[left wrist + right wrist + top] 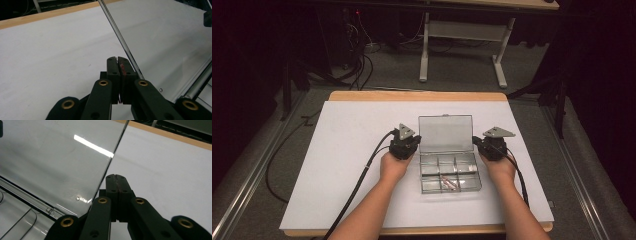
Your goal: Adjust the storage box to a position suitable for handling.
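Table (362,95): we see a wooden top with its light edge showing at the far side and along the near side, standing on a grey carpeted floor (462,65).

White sheet (347,165): it covers almost the whole top, and everything we handle sits on it.

Clear box (450,172): it lies right of the sheet's middle, between our two hands, with its base flat and split into small compartments in two rows.

Lid (446,133): it is swung open and stands up at the far side of the base, hinged along the back edge. In the left gripper view its side edge (120,37) runs just beside the jaws; in the right gripper view its clear face (57,157) rises just to the left of the jaws.

Small red thing (449,183): it lies in the near row of the box, in the middle compartment; it is too small for us to tell what it is.

Left gripper (404,141): we hold it just left of the box at the lid's left edge, with its jaws pressed together (117,65) and nothing between them.

Right gripper (492,145): we hold it just right of the box at the lid's right edge, with its jaws likewise pressed together (116,183) and nothing between them.

Cables: a black cable (362,175) trails from the left gripper toward the near edge, and another (521,180) trails from the right gripper.
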`<state>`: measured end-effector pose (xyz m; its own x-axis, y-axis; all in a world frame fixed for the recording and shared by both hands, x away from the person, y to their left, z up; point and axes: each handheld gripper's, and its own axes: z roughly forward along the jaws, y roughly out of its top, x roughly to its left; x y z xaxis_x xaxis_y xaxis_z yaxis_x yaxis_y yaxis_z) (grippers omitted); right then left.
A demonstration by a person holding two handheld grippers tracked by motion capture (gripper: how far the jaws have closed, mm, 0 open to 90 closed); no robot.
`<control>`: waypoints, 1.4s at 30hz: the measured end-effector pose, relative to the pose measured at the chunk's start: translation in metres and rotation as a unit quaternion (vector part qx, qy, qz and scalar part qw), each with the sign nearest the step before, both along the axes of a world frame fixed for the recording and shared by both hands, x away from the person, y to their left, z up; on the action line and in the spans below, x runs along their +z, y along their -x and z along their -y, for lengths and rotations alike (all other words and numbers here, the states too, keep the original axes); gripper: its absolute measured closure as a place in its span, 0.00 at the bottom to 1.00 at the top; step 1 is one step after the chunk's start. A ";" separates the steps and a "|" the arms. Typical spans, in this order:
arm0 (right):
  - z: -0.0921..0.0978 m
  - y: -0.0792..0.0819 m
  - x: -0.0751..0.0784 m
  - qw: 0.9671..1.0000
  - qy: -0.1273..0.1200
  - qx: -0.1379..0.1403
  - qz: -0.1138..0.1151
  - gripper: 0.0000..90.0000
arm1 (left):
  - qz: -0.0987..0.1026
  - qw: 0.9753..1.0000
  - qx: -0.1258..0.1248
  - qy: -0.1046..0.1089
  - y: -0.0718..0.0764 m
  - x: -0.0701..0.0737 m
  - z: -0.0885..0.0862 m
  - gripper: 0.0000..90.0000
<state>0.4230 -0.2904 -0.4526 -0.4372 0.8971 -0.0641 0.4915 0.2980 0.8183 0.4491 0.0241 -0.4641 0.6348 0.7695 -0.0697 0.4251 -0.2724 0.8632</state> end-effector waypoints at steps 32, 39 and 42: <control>0.000 0.005 0.011 1.000 -0.006 0.002 0.024 1.00 | 0.014 1.000 0.003 0.007 0.005 0.010 -0.001 0.97; -0.001 0.008 0.016 1.000 -0.003 0.003 0.027 1.00 | 0.018 1.000 0.002 0.008 0.009 0.012 -0.002 0.97; -0.001 0.009 0.019 1.000 0.000 0.005 0.031 1.00 | 0.021 1.000 0.001 0.009 0.012 0.013 -0.002 0.97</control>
